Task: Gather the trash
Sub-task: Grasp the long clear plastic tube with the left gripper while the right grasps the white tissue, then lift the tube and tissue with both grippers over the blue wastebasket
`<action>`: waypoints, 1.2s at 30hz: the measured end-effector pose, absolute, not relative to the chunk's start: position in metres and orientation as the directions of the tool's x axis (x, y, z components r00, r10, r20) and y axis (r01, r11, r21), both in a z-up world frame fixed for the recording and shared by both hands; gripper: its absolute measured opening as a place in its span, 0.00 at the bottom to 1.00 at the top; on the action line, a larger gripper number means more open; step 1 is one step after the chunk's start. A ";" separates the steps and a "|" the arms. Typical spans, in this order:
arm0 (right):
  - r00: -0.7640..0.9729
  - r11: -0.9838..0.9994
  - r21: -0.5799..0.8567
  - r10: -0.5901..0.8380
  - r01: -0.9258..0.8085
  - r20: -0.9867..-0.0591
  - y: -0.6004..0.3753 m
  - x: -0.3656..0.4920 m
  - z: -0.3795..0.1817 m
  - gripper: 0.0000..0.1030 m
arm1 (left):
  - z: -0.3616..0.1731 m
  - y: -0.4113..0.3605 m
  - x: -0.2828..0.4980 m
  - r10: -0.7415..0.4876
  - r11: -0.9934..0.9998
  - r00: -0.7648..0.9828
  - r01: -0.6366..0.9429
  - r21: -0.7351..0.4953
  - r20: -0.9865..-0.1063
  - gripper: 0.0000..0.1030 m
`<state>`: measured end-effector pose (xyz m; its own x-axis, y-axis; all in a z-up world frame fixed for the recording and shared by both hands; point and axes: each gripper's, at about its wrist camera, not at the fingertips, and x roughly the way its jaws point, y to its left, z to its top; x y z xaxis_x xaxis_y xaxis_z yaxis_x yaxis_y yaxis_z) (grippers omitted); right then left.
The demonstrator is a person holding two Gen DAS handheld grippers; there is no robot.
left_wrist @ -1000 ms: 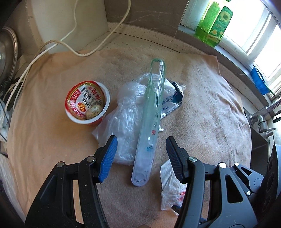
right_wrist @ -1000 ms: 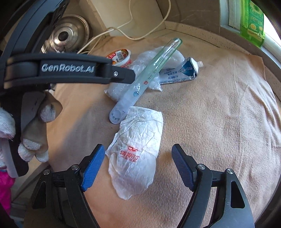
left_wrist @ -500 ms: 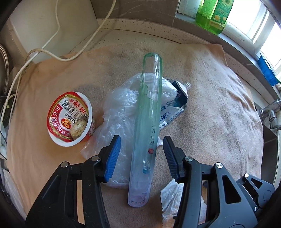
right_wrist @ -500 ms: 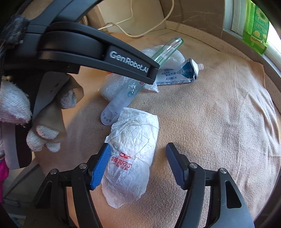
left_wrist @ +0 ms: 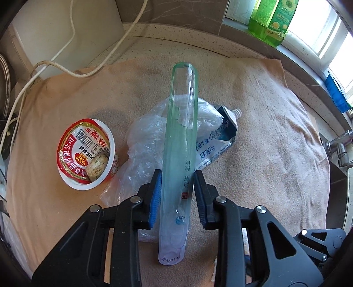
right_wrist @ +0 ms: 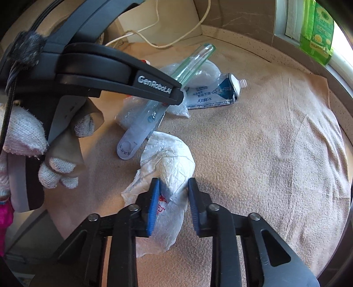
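Left claw (left_wrist: pixel 177 194) is closed narrow on the clear plastic tube (left_wrist: pixel 179 154) — both blue pads press its sides near the lower, capped end. The tube points away from the camera and lies across the crumpled clear plastic bag (left_wrist: pixel 143 150); whether it is lifted off the bag cannot be told. Just left of the bag stands an open instant-food cup (left_wrist: pixel 87 154) with a red printed rim. To the right of the tube, partly under the bag, lies a flattened toothpaste tube (left_wrist: pixel 218 141), nozzle toward the window.

Right claw (right_wrist: pixel 172 199) is drawn narrow on the crumpled white paper wrapper (right_wrist: pixel 167 161) — the paper bunches up between the pads, gripped at its near part. The wrapper sits just beside the capped end of the tube (right_wrist: pixel 141 132).

All items rest on a tan towel (right_wrist: pixel 275 143) spread over the desk. A white cable (left_wrist: pixel 72 72) trails across the towel's far left corner. Green bottles (left_wrist: pixel 271 19) stand on the window ledge.
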<state>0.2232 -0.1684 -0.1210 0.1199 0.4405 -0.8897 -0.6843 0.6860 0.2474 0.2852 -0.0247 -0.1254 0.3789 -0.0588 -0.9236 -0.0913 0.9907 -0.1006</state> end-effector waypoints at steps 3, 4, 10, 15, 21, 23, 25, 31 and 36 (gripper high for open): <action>0.103 0.687 0.280 0.460 -0.670 -0.882 -0.170 0.228 -0.121 0.10 | -0.118 -0.021 0.279 -0.068 0.989 0.396 -0.094 -0.114 -0.916 0.28; 0.102 0.687 0.284 0.463 -0.669 -0.880 -0.169 0.227 -0.121 0.09 | -0.116 -0.020 0.276 -0.070 0.989 0.400 -0.095 -0.117 -0.914 0.28; 0.107 0.692 0.312 0.491 -0.651 -0.865 -0.181 0.223 -0.112 0.08 | -0.100 -0.010 0.261 -0.082 0.984 0.430 -0.106 -0.140 -0.899 0.28; 0.116 0.701 0.332 0.509 -0.631 -0.853 -0.193 0.229 -0.104 0.07 | -0.087 -0.001 0.247 -0.085 0.982 0.449 -0.112 -0.151 -0.889 0.28; 0.133 0.705 0.350 0.531 -0.617 -0.837 -0.200 0.227 -0.090 0.07 | -0.080 0.016 0.225 -0.096 0.974 0.464 -0.139 -0.179 -0.881 0.28; 0.140 0.706 0.352 0.537 -0.615 -0.832 -0.203 0.225 -0.086 0.07 | -0.078 0.021 0.215 -0.095 0.972 0.466 -0.147 -0.183 -0.880 0.28; 0.146 0.706 0.355 0.543 -0.612 -0.827 -0.206 0.223 -0.080 0.07 | -0.077 0.025 0.205 -0.097 0.970 0.470 -0.152 -0.190 -0.877 0.28; 0.153 0.705 0.364 0.555 -0.608 -0.818 -0.200 0.212 -0.069 0.07 | -0.075 0.039 0.169 -0.093 0.963 0.479 -0.178 -0.200 -0.873 0.28; 0.156 0.705 0.371 0.562 -0.605 -0.812 -0.200 0.198 -0.062 0.07 | -0.074 0.047 0.140 -0.090 0.959 0.483 -0.193 -0.206 -0.871 0.28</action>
